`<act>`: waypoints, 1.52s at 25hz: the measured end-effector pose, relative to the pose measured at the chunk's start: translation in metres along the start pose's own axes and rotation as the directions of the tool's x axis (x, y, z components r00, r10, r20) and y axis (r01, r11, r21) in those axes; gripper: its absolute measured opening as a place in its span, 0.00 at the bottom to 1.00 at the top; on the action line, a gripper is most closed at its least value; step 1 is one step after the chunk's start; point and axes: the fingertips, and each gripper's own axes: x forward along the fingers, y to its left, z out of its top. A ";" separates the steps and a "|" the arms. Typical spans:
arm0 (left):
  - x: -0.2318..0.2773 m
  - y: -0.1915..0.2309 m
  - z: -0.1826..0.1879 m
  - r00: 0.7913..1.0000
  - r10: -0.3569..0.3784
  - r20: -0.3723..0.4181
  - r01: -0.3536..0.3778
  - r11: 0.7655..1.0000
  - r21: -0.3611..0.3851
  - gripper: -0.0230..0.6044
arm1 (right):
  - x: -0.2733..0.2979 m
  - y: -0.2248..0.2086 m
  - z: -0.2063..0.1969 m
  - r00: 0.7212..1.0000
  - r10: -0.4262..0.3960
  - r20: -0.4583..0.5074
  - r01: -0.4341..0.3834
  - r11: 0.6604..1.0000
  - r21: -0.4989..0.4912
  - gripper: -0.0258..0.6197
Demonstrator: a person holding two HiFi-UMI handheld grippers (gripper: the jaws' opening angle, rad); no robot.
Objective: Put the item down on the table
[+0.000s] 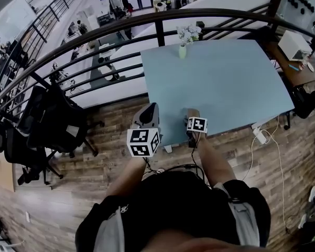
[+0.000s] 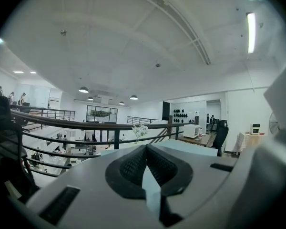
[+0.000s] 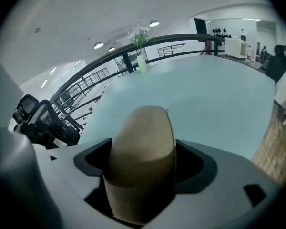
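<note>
A tan rounded item (image 3: pixel 143 161) is clamped between the jaws of my right gripper (image 3: pixel 143 151), which is shut on it. In the head view the tan item (image 1: pixel 192 112) and right gripper (image 1: pixel 193 119) hang over the near edge of the light blue table (image 1: pixel 226 83). The table top (image 3: pixel 205 94) stretches ahead beyond the item. My left gripper (image 1: pixel 151 110) sits just left of the table's near corner, over the wood floor. Its jaws (image 2: pixel 145 151) are shut with nothing in them.
A small vase of white flowers (image 1: pixel 182 50) stands at the table's far edge by the black curved railing (image 1: pixel 94 35). Black office chairs (image 1: pixel 47 125) stand to the left. A power strip with cables (image 1: pixel 260 135) lies on the floor at right. A side desk (image 1: pixel 294 62) holds a white appliance.
</note>
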 end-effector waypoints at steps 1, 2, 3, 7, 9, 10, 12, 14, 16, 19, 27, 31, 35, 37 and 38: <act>0.000 0.001 0.001 1.000 0.002 0.001 -0.002 1.000 0.001 0.06 | 0.003 0.000 -0.004 1.000 -0.001 -0.016 0.001 1.000 0.000 0.67; -0.001 0.002 0.001 1.000 0.003 0.001 -0.003 1.000 0.002 0.06 | 0.005 -0.001 -0.008 1.000 -0.003 -0.025 0.003 1.000 0.003 0.67; -0.001 0.003 0.001 1.000 0.004 0.001 -0.004 1.000 0.003 0.06 | 0.006 -0.002 -0.010 1.000 -0.003 -0.025 0.003 1.000 0.010 0.67; -0.004 0.007 -0.001 1.000 0.007 -0.002 -0.007 1.000 0.002 0.06 | 0.007 0.000 -0.007 1.000 -0.001 -0.010 0.001 1.000 -0.008 0.68; -0.006 0.005 -0.001 1.000 0.006 -0.003 -0.006 1.000 0.000 0.06 | 0.003 0.000 -0.003 1.000 -0.017 0.020 0.018 0.999 -0.051 0.68; -0.006 0.004 -0.002 1.000 0.004 -0.002 -0.004 1.000 -0.001 0.06 | 0.000 0.001 0.000 0.999 -0.024 0.043 0.027 0.997 -0.066 0.68; -0.007 0.005 -0.002 1.000 0.000 0.000 0.000 1.000 -0.001 0.06 | -0.007 0.005 0.009 0.996 -0.022 0.092 0.030 0.996 -0.078 0.68; -0.006 0.005 -0.002 1.000 -0.005 0.001 0.005 1.000 -0.002 0.06 | -0.018 0.012 0.022 0.990 -0.006 0.142 0.019 0.996 -0.088 0.68; -0.006 0.002 -0.001 1.000 -0.012 0.002 0.013 1.000 -0.004 0.06 | -0.035 0.020 0.039 0.980 0.013 0.199 0.009 0.994 -0.107 0.65; -0.005 -0.003 -0.001 1.000 -0.030 0.005 0.030 1.000 -0.006 0.06 | -0.069 0.029 0.069 0.949 0.032 0.314 0.005 0.993 -0.116 0.42; 0.006 -0.019 0.004 0.997 -0.075 0.018 0.075 0.997 -0.003 0.06 | -0.175 0.054 0.142 0.803 0.069 0.592 0.084 0.970 -0.227 0.04; 0.009 -0.024 0.005 0.995 -0.094 0.020 0.094 0.996 -0.003 0.06 | -0.225 0.061 0.161 0.721 0.095 0.687 0.067 0.976 -0.206 0.04; 0.008 -0.029 0.004 0.994 -0.108 0.021 0.108 0.994 -0.002 0.06 | -0.272 0.064 0.170 0.634 0.113 0.765 0.043 0.983 -0.181 0.04; 0.009 -0.031 0.004 0.993 -0.115 0.021 0.115 0.993 -0.002 0.06 | -0.290 0.066 0.169 0.603 0.121 0.788 0.039 0.983 -0.181 0.04; 0.009 -0.032 0.004 0.993 -0.118 0.021 0.118 0.993 -0.002 0.06 | -0.297 0.066 0.168 0.592 0.125 0.796 0.038 0.983 -0.182 0.04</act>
